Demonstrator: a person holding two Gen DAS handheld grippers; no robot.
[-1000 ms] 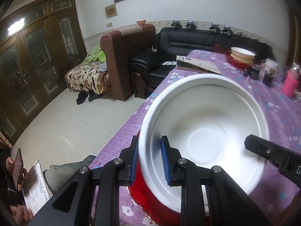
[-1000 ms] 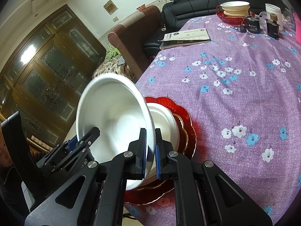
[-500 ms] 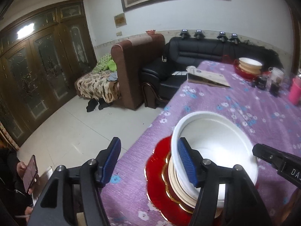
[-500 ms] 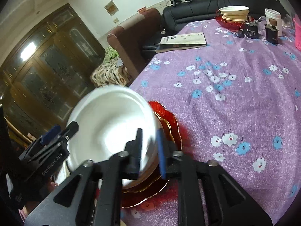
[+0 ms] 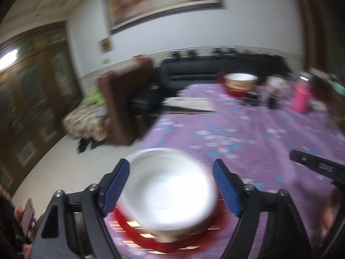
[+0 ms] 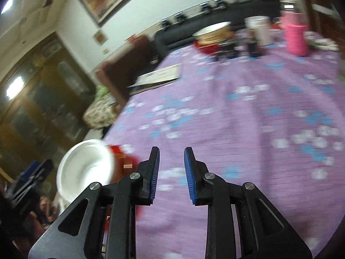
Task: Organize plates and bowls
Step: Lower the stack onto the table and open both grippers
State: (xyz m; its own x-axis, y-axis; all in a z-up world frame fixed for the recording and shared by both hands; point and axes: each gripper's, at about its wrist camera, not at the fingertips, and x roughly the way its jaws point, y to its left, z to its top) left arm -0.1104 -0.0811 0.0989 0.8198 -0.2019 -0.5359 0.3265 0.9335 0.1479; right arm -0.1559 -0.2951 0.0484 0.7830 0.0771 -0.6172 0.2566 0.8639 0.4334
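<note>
Left gripper [image 5: 171,185]: jaws just opened wide, standing either side of the white bowl [image 5: 170,191] without pressing it, holding nothing. White bowl resting on the stack of plates [image 5: 151,235] at the near left edge of the counter [image 5: 248,133]. Risk there: a clipped rim on withdrawal, tipping bowl and stack over the edge. Right gripper [image 6: 171,173]: jaws partly open, empty, over bare purple cloth. Risk further right: blurred, fast travel toward the far stack [image 6: 213,35] and pink bottle [image 6: 295,36], knocking clutter.
</note>
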